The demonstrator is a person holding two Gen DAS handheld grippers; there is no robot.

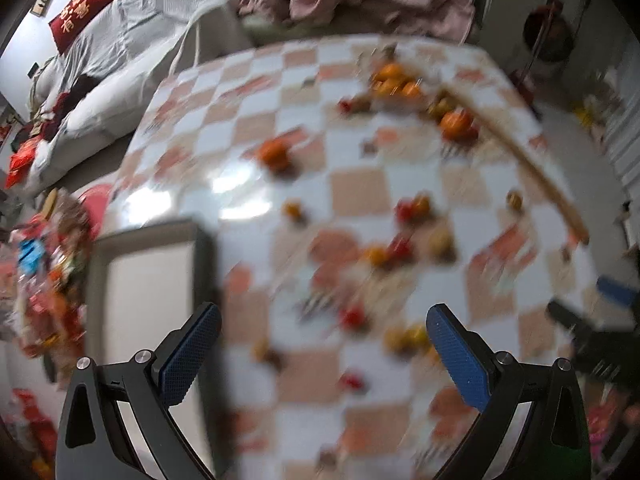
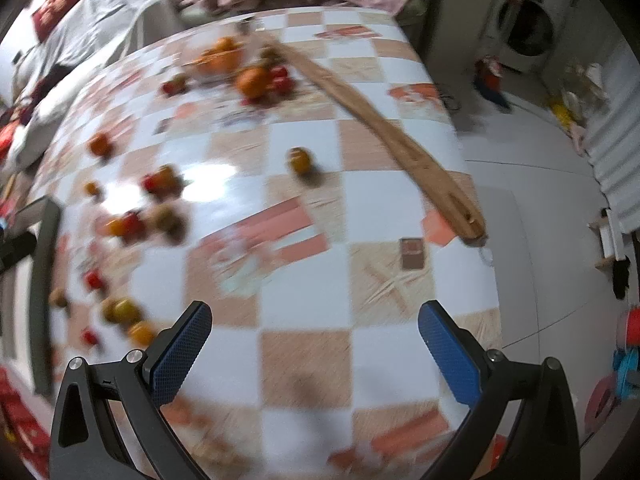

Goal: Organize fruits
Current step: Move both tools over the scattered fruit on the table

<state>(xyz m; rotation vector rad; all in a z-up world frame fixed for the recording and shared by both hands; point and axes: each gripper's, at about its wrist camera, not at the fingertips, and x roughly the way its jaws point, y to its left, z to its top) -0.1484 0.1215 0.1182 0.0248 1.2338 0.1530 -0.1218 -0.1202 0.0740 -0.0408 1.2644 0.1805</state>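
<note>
L tool point(image 1: 323, 348) pointed steeply down, jaws spread wide, nothing btwn them. R tool point(image 2: 314, 344) was likewise angled steeply down, jaws wide apart and empty.

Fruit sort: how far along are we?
Done: nothing visibly. Small red, orange and yellow fruits lie scattered across the checkered table; only a blurred orange cluster sits at the far end.
In hand: nothing. The left gripper and right gripper are both open and empty above the table.
Left: essentially all the sorting. The gray tray shows no fruit in the part that's visible.
</note>
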